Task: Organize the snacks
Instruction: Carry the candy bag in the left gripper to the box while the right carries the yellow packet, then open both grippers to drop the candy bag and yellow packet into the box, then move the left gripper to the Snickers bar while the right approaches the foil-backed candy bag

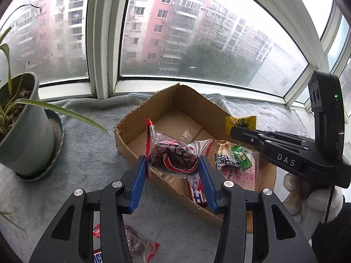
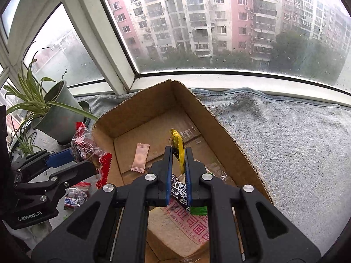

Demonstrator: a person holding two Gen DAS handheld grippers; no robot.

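Yellow sachet (image 2: 178, 146) half-hidden btw right tongs (image 2: 178, 153)

potted spider plant (image 1: 24, 118), grey towel (image 2: 285, 135), window (image 1: 197, 32), apartment blocks (image 2: 208, 11) outside

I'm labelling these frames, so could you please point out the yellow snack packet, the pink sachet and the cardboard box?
yellow snack packet (image 2: 178, 146): right wrist view, upper part above the pads.
pink sachet (image 2: 140, 157): right wrist view, middle of the wrapper.
cardboard box (image 2: 140, 107): right wrist view, inner far-left wall.
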